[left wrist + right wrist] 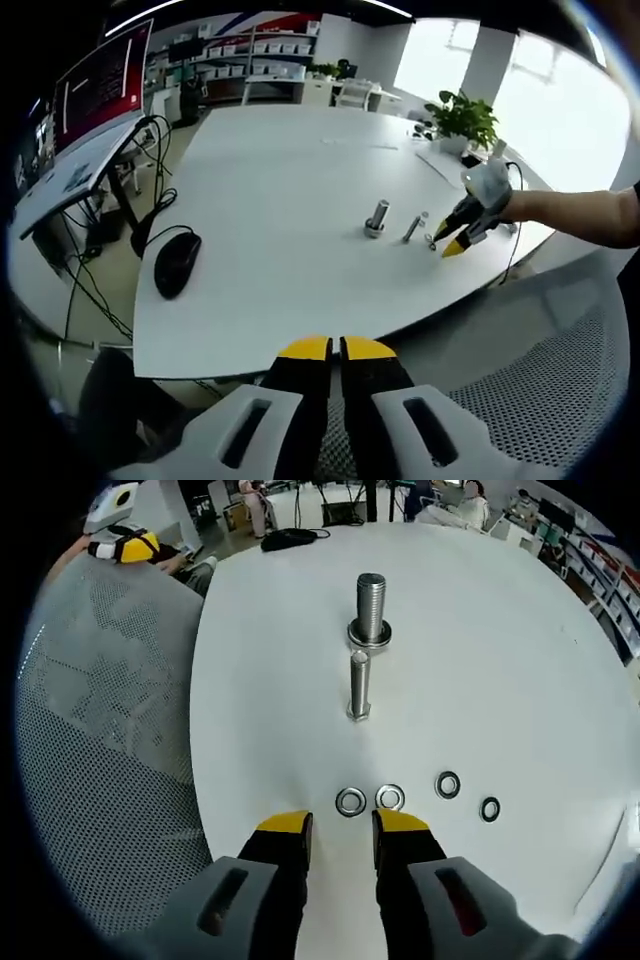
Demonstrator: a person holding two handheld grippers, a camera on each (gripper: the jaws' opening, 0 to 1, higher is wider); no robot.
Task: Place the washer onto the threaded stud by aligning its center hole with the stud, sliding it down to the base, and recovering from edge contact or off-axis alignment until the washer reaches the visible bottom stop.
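Left gripper: we note jaws nearly shut on nothing, held off the surface edge, well away from the upright stud. Right gripper: jaws slightly parted, empty, tips just short of two washers; stud stands straight ahead beyond a lying bolt. Right is nearer.

In my right gripper view, on the desk: upright stud at 12 o'clock, a lying bolt just before it. Four washers in a row nearer me, running toward 3 o'clock. In my left gripper view, a mouse on the desk at 9 o'clock, a plant behind at 1 o'clock.
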